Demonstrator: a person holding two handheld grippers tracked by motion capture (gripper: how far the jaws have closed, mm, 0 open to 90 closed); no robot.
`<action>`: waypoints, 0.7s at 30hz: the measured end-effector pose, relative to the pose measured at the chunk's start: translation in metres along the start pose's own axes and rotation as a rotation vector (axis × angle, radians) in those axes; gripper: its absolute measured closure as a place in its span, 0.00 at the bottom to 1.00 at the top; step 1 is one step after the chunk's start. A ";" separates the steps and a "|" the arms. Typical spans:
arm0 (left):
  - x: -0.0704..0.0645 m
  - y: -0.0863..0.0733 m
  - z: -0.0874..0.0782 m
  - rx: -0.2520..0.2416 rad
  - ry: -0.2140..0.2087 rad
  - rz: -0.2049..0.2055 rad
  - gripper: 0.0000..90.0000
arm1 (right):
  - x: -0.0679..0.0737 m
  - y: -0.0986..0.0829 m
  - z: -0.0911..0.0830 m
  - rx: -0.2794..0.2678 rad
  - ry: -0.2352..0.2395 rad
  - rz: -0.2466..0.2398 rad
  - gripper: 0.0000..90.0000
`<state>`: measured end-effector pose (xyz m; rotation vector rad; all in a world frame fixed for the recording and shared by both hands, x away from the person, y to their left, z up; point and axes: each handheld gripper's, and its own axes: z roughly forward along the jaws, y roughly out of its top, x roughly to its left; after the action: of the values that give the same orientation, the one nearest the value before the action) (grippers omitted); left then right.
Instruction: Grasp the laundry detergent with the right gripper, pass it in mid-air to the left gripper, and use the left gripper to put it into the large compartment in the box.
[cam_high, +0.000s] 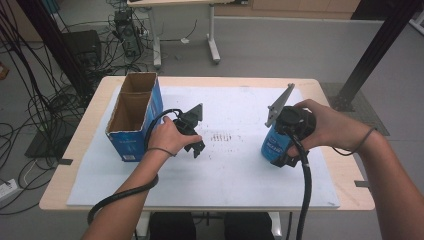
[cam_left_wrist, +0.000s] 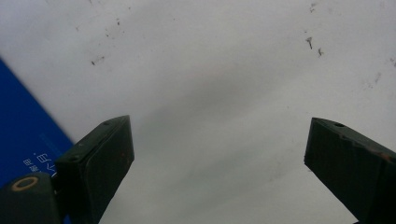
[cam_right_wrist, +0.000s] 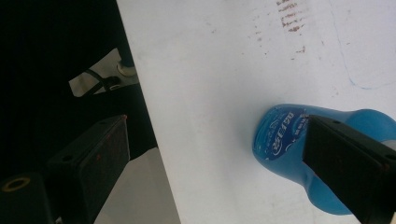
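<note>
Near the desk's right edge, my right gripper (cam_high: 285, 150) hangs wide open over the blue bottle (cam_high: 272, 145), gripping nothing. Left gripper (cam_left_wrist: 217, 149) open, empty, beside the box (cam_high: 134, 112). I should centre before closing.

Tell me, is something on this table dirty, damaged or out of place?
Only the white sheet over the table looks odd: rows of small dark marks stain its middle, between the open blue cardboard box and the blue plastic bottle. Nothing appears spilled or broken.
</note>
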<state>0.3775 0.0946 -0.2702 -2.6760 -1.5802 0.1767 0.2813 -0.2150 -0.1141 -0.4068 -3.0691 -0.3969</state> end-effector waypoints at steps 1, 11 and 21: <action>0.000 0.000 0.000 0.000 0.001 0.001 0.10 | 0.000 0.000 0.000 -0.002 -0.001 0.000 0.08; 0.001 0.001 0.001 0.005 0.000 0.000 0.09 | -0.001 0.002 0.000 0.001 0.002 -0.002 0.08; 0.000 0.003 0.001 0.006 -0.001 0.001 0.09 | -0.002 -0.001 0.000 -0.001 0.002 0.005 0.08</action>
<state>0.3806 0.0933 -0.2717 -2.6729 -1.5758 0.1820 0.2827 -0.2167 -0.1141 -0.4137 -3.0659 -0.3980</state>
